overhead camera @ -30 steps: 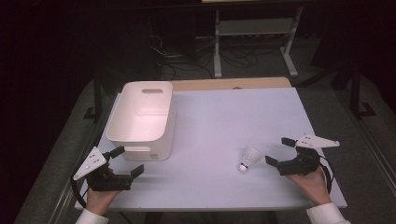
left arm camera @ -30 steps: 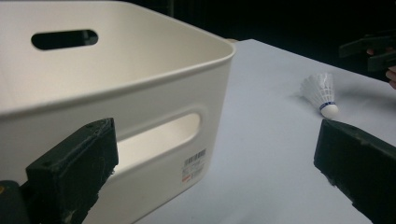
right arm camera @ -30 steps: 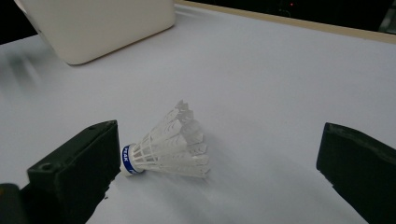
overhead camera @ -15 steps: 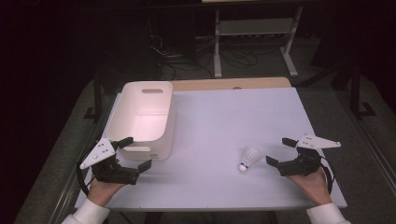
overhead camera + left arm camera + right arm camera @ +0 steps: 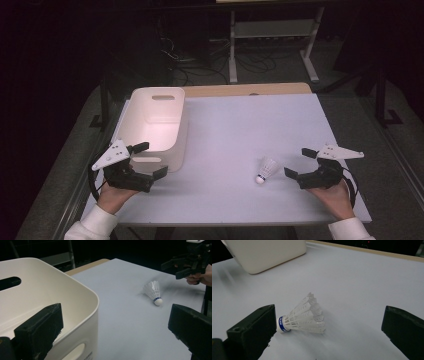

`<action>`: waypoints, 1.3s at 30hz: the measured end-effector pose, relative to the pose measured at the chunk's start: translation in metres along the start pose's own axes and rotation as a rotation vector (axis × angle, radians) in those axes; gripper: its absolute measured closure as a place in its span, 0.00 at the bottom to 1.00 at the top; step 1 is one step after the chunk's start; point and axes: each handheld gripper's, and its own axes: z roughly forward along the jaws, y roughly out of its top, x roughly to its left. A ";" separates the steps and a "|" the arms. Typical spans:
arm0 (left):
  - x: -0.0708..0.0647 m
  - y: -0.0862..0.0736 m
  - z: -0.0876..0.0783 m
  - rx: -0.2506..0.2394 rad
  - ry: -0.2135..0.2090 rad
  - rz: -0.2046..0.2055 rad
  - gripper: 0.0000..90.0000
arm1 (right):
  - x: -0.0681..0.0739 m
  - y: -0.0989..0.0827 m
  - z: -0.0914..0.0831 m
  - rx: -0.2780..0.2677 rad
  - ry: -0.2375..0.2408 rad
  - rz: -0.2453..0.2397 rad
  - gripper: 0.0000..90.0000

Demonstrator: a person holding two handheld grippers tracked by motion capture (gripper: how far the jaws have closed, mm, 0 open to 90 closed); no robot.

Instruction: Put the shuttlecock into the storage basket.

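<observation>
White shuttlecock (image 5: pixel 305 315) with a blue band, cream bin (image 5: pixel 155 120), pale lilac table (image 5: pixel 250 125).

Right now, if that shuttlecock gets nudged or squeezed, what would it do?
The shuttlecock lies on its side, so a nudge would probably roll it in a curve. Its thin open skirt looks very light and crushable; gripping near the cork seems safer.

My gripper (image 5: pixel 329 332) pads look matt black; shuttlecock (image 5: pixel 303 318) white ribbed plastic; bin (image 5: pixel 155 125) smooth satin plastic; table (image 5: pixel 240 125) matt.
</observation>
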 end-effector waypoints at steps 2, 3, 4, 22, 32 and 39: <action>-0.001 0.002 0.003 0.008 -0.006 0.006 0.00 | 0.001 0.000 0.000 0.000 0.000 0.000 0.00; -0.001 0.003 0.005 0.013 -0.010 0.006 0.00 | 0.001 0.000 -0.001 0.000 0.002 0.001 0.00; -0.002 0.005 0.008 0.031 -0.019 0.010 0.00 | 0.001 0.000 -0.001 0.000 0.002 0.000 0.00; -0.010 0.020 0.039 0.138 -0.081 0.038 0.00 | 0.001 0.000 -0.001 -0.004 0.006 -0.002 0.00; -0.012 0.026 0.053 0.172 -0.100 0.057 0.00 | 0.002 0.000 -0.001 0.001 0.009 0.000 0.00; -0.017 0.038 0.059 0.175 -0.117 0.072 0.00 | 0.002 0.000 -0.001 0.000 0.010 0.000 0.00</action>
